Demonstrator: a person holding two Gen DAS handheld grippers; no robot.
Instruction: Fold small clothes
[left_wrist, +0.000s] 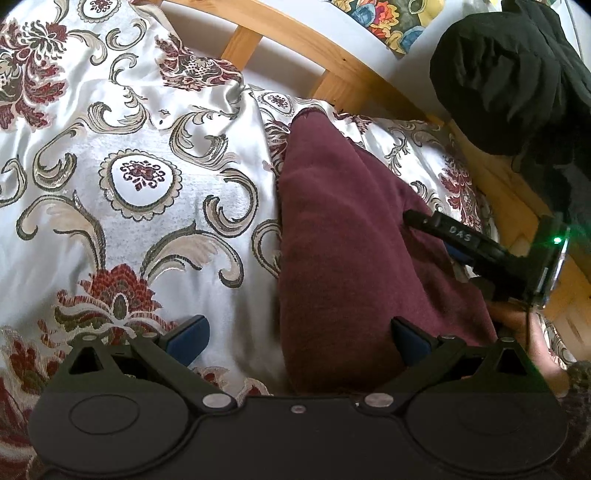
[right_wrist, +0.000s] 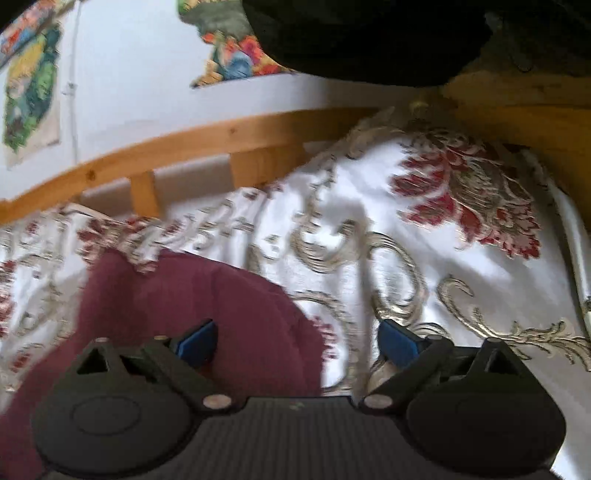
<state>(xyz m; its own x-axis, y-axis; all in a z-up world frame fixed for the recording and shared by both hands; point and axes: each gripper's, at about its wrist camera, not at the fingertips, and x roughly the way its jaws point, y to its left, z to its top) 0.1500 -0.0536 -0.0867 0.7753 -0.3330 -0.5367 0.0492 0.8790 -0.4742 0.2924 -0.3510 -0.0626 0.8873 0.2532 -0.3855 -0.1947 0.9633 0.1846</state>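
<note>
A maroon garment (left_wrist: 343, 236) lies folded in a long strip on the floral bedspread (left_wrist: 122, 147). My left gripper (left_wrist: 301, 343) is open, its jaws wide apart over the garment's near left edge, holding nothing. My right gripper (left_wrist: 436, 236) shows in the left wrist view at the garment's right side, its black body low over the cloth. In the right wrist view the right gripper (right_wrist: 297, 341) is open and empty over the garment's right edge (right_wrist: 207, 302); the frame is blurred.
A wooden bed rail (left_wrist: 295, 40) runs along the back, against a white wall with colourful pictures (left_wrist: 388, 18). A black garment (left_wrist: 509, 85) hangs over the bed frame at the right. The bedspread also shows in the right wrist view (right_wrist: 424, 258).
</note>
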